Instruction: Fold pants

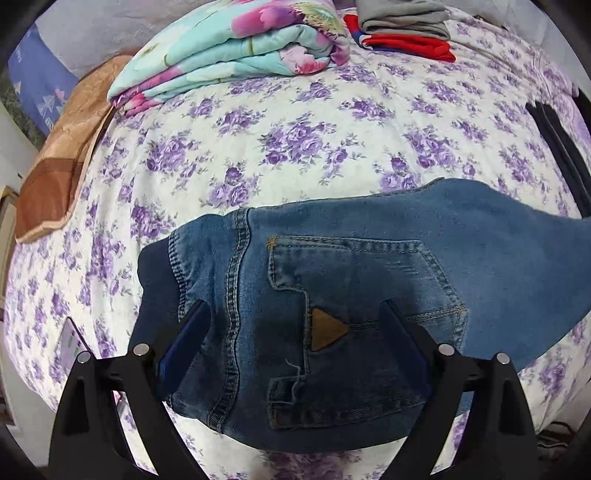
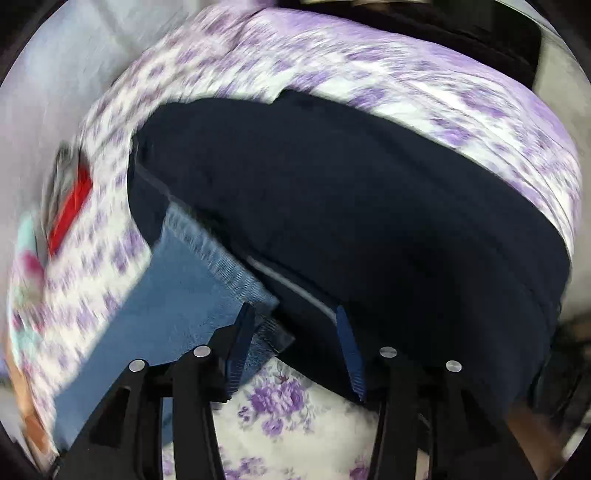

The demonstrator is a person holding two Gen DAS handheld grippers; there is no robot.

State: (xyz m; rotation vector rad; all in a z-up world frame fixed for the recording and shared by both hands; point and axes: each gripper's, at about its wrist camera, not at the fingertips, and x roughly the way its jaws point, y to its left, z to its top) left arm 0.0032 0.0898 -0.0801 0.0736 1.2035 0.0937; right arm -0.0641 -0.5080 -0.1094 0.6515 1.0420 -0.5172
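1. Left gripper (image 1: 291, 321) hangs over the seat of the jeans (image 1: 332, 280), its jaws spread wide to either side of the back pocket (image 1: 354, 295) and pinching nothing; it looks poised to pin or take up the waist end.
2. Right gripper (image 2: 295, 332) is part-way open, no cloth clamped; the frayed hem (image 2: 218, 266) of a jeans leg lies against its left pad, so this end seems free.
3. Jeans lie flat across the bedsheet (image 1: 295, 147), laid on their side with one half over the other, waistband to the left in the left wrist view, which suits a fold along their length.
4. Dark navy trousers (image 2: 351, 206) lie just past the hem, probably waiting.
5. Far off, a folded quilt (image 1: 229, 59) and a stack of folded clothes (image 1: 402, 33) sit at the bed's far edge, out of the way.
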